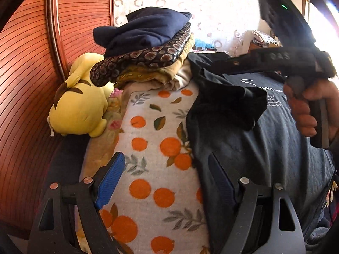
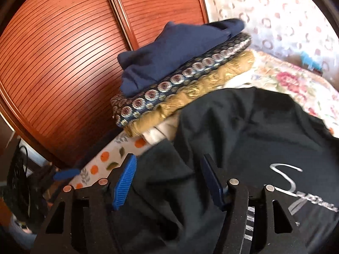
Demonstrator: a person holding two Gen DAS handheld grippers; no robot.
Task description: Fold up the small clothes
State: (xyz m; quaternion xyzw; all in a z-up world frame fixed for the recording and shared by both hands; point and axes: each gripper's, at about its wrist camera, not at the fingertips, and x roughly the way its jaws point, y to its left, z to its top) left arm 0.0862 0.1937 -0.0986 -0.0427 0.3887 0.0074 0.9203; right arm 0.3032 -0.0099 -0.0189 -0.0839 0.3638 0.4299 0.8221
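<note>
Both grippers, left (image 1: 167, 180) and right (image 2: 169, 180), gape wide holding nothing over the dark T-shirt (image 1: 264, 139) beside the folded stack (image 2: 180, 74); risk: a sleeve-only pinch bunches it or topples that stack.

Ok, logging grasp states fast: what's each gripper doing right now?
Left gripper: open, empty, over the dark t-shirt edge.
Right gripper: open, t-shirt fabric between the fingers, not pinched.

It was a home bedroom: a printed blanket (image 1: 148, 144), a plush toy (image 1: 80, 108), stacked clothes (image 1: 146, 36), a curtain (image 1: 203, 2) showed that.
</note>
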